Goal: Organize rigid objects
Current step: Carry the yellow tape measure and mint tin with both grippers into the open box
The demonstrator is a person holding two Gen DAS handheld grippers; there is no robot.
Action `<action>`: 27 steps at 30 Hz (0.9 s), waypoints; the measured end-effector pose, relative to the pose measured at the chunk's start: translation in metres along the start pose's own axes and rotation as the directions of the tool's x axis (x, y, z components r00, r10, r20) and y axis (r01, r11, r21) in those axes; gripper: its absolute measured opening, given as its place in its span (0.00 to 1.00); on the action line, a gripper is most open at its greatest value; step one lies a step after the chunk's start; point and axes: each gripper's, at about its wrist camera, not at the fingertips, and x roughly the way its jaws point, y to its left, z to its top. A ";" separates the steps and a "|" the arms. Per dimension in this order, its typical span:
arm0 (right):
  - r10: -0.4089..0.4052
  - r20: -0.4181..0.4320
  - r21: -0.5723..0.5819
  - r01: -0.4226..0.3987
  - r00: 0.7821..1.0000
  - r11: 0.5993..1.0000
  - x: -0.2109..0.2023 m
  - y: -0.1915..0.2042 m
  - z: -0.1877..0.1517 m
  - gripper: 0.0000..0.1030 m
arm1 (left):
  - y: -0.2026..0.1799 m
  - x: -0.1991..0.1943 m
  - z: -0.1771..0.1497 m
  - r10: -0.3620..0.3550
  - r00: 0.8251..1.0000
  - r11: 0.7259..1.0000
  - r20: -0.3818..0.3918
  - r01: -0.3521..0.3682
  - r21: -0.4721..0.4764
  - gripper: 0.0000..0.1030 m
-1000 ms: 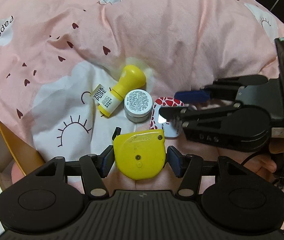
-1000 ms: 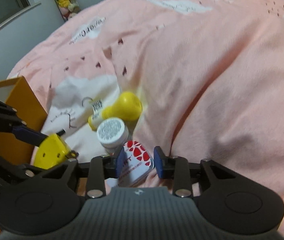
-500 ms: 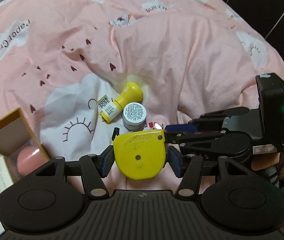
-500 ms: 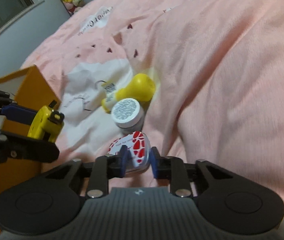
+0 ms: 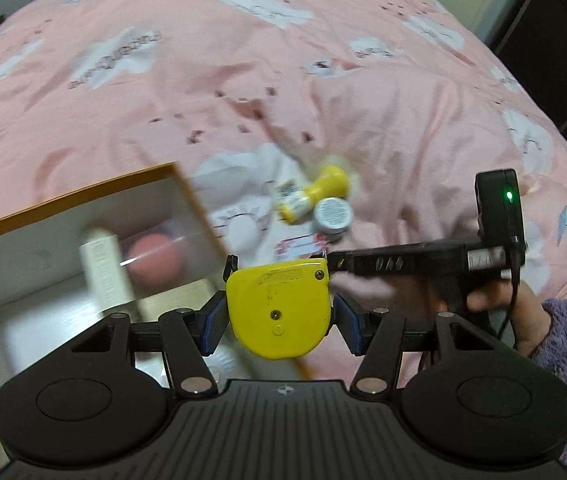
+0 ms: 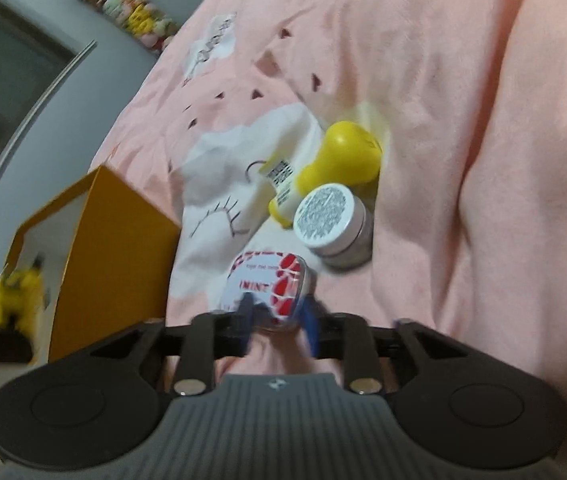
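My left gripper (image 5: 279,320) is shut on a yellow tape measure (image 5: 279,310) and holds it above the near corner of an orange box (image 5: 67,196). The tape measure also shows blurred at the left of the right wrist view (image 6: 15,292). My right gripper (image 6: 275,320) is shut on a red-and-white mint tin (image 6: 269,280), lifted just off the pink bedspread (image 6: 463,100). A yellow bottle (image 6: 331,164) and a small silver-lidded jar (image 6: 329,220) lie together on the bedspread beyond the tin.
The orange box has white inner walls and holds a pink round item (image 5: 155,254) and a white carton (image 5: 101,268). The box's outer side (image 6: 115,248) stands left of my right gripper. A shelf of plush toys (image 6: 123,12) is far back.
My left gripper has risen and swung left with the tape measure, so the open box now lies below it. My right gripper has closed on the mint tin and lifted it.
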 end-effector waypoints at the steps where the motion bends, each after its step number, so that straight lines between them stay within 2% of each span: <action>1: 0.000 -0.001 0.021 0.000 1.000 1.000 0.005 -0.002 0.002 0.40 | 0.005 -0.003 -0.002 0.011 1.000 1.000 0.001 -0.011 -0.009 0.63; 6: -0.006 -0.023 0.076 0.007 1.000 0.997 0.025 -0.003 0.007 0.42 | 0.028 -0.011 -0.014 0.062 0.998 0.997 -0.006 -0.063 -0.043 0.63; 8: -0.011 -0.019 0.061 0.012 1.000 0.998 0.023 -0.001 0.008 0.37 | 0.038 -0.012 -0.018 0.077 0.997 0.995 -0.012 -0.077 -0.060 0.63; 9: -0.013 -0.016 0.056 0.014 1.000 0.998 0.021 0.000 0.008 0.28 | 0.043 -0.012 -0.020 0.083 0.996 0.994 -0.016 -0.084 -0.067 0.63; 12: 0.011 0.004 0.041 -0.011 1.000 0.999 0.006 0.007 0.008 0.17 | 0.059 -0.010 -0.025 0.113 0.993 0.989 -0.036 -0.116 -0.086 0.63; 20: 0.026 0.116 -0.133 -0.011 0.993 0.991 -0.042 0.062 0.005 0.15 | 0.084 0.000 -0.038 0.136 0.981 0.988 -0.137 -0.145 -0.056 0.63; 25: 0.077 0.200 -0.206 -0.035 0.977 0.978 -0.080 0.098 0.008 0.15 | 0.084 0.018 -0.042 0.177 0.964 0.978 -0.198 -0.194 -0.071 0.63; 27: 0.102 0.210 -0.248 -0.048 0.972 0.968 -0.090 0.114 0.007 0.15 | 0.085 0.026 -0.042 0.192 0.959 0.974 -0.206 -0.213 -0.083 0.63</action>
